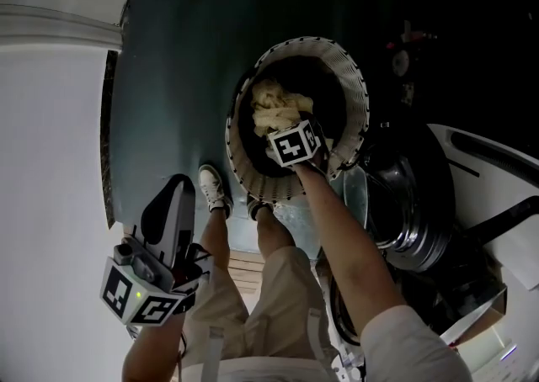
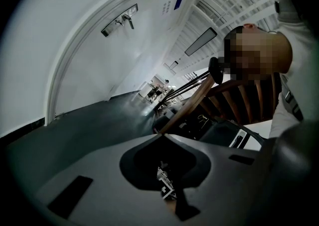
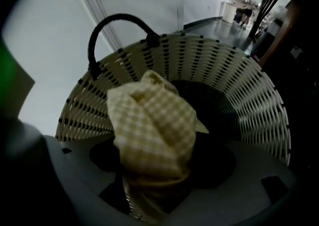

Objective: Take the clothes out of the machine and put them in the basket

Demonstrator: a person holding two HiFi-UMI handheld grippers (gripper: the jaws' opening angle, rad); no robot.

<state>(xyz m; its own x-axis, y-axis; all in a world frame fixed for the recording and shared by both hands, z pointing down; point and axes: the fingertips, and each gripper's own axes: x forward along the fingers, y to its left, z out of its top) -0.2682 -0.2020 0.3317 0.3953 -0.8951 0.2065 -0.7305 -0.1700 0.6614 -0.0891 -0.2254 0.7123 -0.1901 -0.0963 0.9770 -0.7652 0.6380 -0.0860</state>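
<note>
I'm seeing the basket [image 3: 239,85] as woven plastic strips, pale and faintly shiny, with a matt black handle [image 3: 117,21]. The cloth [image 3: 154,125] I'm looking at is a soft checked weave, creased and matt. The right gripper [image 3: 157,185] is showing a smooth, matt grey plastic shell. The dark floor [image 1: 185,61] is giving off a dull sheen, the machine door [image 1: 413,204] is gleaming like glass and polished metal, and the chair [image 2: 199,100] is showing varnished wood.

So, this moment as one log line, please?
right gripper: over basket | cloth: between its jaws, grip unclear | left gripper: empty
</note>
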